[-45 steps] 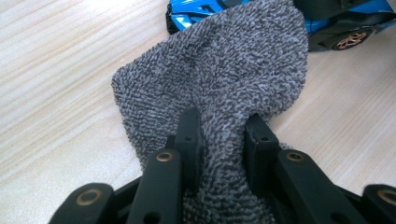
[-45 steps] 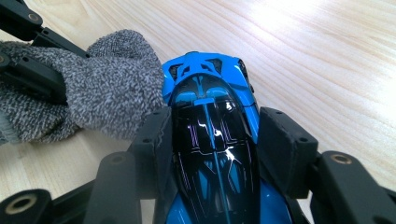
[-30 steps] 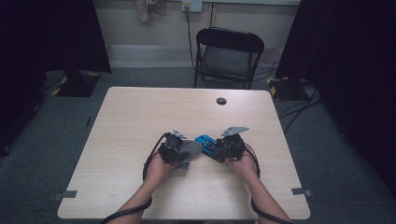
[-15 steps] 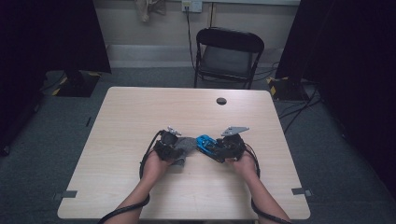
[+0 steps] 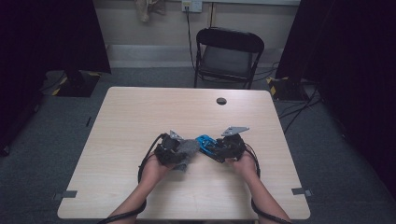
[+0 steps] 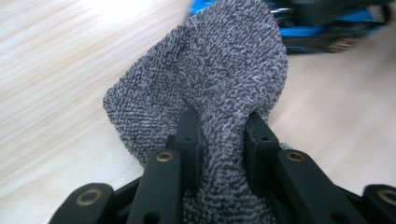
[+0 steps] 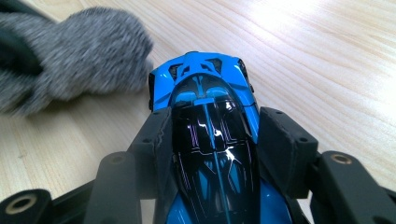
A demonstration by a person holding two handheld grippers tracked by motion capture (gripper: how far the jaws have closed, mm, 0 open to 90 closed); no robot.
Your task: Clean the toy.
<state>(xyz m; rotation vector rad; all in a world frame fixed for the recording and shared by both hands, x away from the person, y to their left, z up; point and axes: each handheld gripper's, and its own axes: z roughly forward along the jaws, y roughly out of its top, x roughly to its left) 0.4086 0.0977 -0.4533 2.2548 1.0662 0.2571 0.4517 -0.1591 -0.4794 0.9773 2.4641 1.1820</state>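
cloth [image 5: 186, 151] left of toy car [image 5: 206, 143], touching | both on table [image 5: 140, 112] | chair [image 5: 227, 56] behind table

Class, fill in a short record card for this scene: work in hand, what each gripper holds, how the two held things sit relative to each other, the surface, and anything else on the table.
Work in hand: wiping a toy car with a cloth
Left gripper: shut on the grey cloth
Right gripper: shut on the blue toy car, jaws on its two sides
Relation: cloth beside the car's end; contact cannot be told
Surface: light wooden table
Also on table: small dark round thing near the far edge
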